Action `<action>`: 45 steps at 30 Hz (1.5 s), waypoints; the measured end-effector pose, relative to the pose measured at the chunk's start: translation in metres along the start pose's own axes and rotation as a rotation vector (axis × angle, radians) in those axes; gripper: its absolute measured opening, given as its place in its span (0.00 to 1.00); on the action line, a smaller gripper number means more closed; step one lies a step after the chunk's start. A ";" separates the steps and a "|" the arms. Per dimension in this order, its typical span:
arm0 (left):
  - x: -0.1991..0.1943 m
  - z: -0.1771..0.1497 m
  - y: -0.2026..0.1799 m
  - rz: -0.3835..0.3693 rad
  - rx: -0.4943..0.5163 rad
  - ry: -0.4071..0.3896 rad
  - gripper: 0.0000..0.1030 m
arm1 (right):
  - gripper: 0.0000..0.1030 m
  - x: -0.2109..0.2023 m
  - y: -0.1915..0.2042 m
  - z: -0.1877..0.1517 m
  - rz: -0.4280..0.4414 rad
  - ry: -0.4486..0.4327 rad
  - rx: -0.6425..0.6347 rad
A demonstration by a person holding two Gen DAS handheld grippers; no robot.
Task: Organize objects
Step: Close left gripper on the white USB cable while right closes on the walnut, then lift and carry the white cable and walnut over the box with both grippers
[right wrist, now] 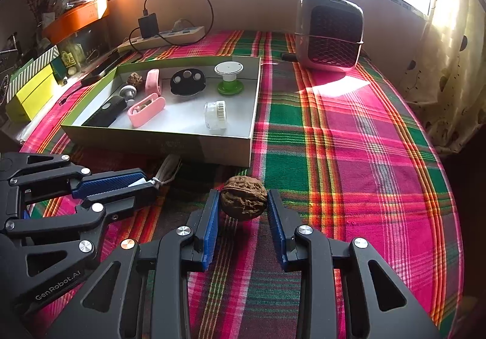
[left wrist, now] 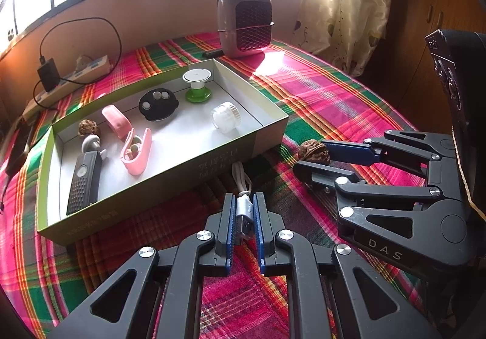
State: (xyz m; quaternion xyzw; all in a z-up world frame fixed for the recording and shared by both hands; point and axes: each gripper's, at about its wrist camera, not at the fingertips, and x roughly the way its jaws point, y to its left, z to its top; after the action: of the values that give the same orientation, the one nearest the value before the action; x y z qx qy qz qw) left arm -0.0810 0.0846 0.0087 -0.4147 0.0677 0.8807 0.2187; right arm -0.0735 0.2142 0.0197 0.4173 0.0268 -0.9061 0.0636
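My left gripper (left wrist: 244, 202) is shut on the silver USB plug of a coiled white cable (left wrist: 243, 211), just in front of the open cardboard box (left wrist: 231, 154); it also shows in the right wrist view (right wrist: 148, 182). My right gripper (right wrist: 243, 196) is shut on a brown walnut (right wrist: 244, 201) and holds it just above the plaid cloth; in the left wrist view the walnut (left wrist: 314, 150) sits between its fingertips. The box (right wrist: 188, 143) holds a second walnut (left wrist: 87, 128), pink cases (left wrist: 136, 150), a black disc (left wrist: 158, 103), a green-and-white spool (left wrist: 197, 87), a clear jar (left wrist: 225, 115) and a black fan (left wrist: 83, 184).
A small grey heater (left wrist: 244, 25) stands behind the box. A power strip (left wrist: 73, 78) with a black charger lies at the back left. Boxes and an orange tray (right wrist: 76, 17) line the left side. A curtain (right wrist: 449, 66) hangs at the right. Plaid cloth (right wrist: 349, 157) covers the table.
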 end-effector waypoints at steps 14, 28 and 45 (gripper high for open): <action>-0.020 -0.005 0.015 0.018 -0.045 -0.040 0.10 | 0.31 -0.017 0.010 0.003 0.019 -0.041 -0.011; -0.036 0.000 0.036 0.064 -0.094 -0.077 0.10 | 0.31 -0.026 0.019 0.017 0.050 -0.075 -0.025; -0.028 0.019 0.069 0.114 -0.156 -0.084 0.10 | 0.31 -0.006 0.031 0.059 0.103 -0.085 -0.047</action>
State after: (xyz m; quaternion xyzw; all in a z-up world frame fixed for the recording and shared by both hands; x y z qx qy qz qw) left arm -0.1086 0.0197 0.0378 -0.3886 0.0132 0.9109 0.1382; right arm -0.1101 0.1784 0.0626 0.3778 0.0240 -0.9176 0.1212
